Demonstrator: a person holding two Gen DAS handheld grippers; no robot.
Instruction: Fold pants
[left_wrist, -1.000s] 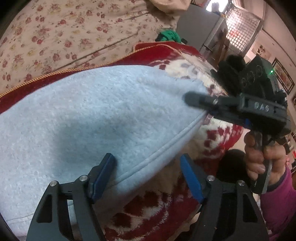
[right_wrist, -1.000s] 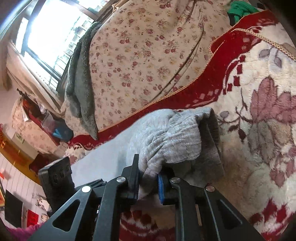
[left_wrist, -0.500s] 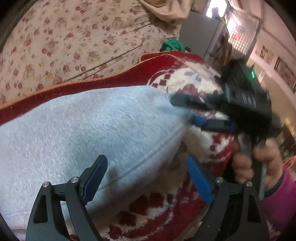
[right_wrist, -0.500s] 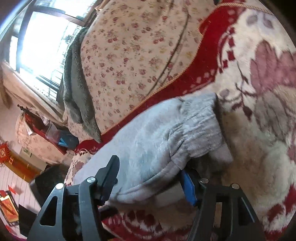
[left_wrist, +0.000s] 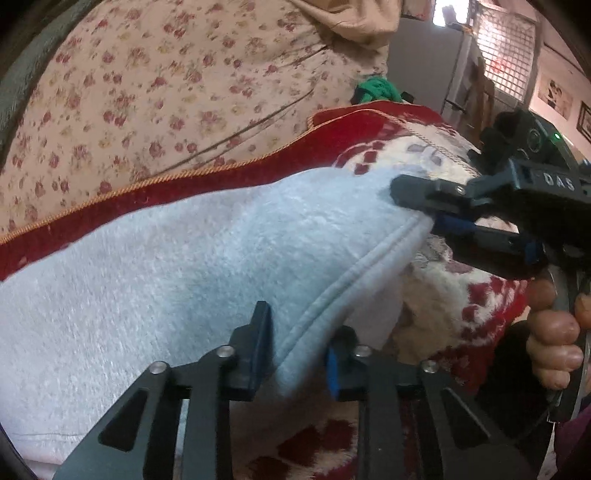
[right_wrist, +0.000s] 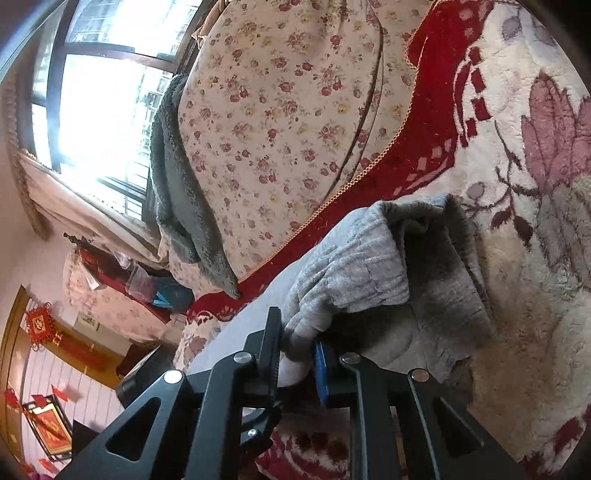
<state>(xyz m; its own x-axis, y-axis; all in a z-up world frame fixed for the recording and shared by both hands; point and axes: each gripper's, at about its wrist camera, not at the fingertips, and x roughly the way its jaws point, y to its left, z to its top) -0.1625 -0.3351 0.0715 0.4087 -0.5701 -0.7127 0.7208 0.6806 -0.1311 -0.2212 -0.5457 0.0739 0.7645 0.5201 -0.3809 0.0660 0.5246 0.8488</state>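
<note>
The light grey fleece pants (left_wrist: 177, 266) lie on a red and cream patterned blanket (left_wrist: 443, 295). My left gripper (left_wrist: 299, 354) is shut on the seamed near edge of the pants. My right gripper (right_wrist: 295, 354) is shut on the ribbed cuff end of the pants (right_wrist: 354, 266), and it also shows in the left wrist view (left_wrist: 421, 210), pinching the far right end of the cloth. The cuff opening (right_wrist: 439, 258) gapes to the right of the right gripper.
A floral cushion backrest (left_wrist: 166, 92) rises behind the blanket. A dark grey fleece throw (right_wrist: 173, 192) hangs over its end by a bright window (right_wrist: 92, 92). A green cloth (left_wrist: 376, 90) lies at the far end near a grey cabinet (left_wrist: 421, 62).
Both grippers opened half a second ago and have now closed on the pants again. The left jaws now pinch the seamed edge; the right jaws pinch the cuff.
</note>
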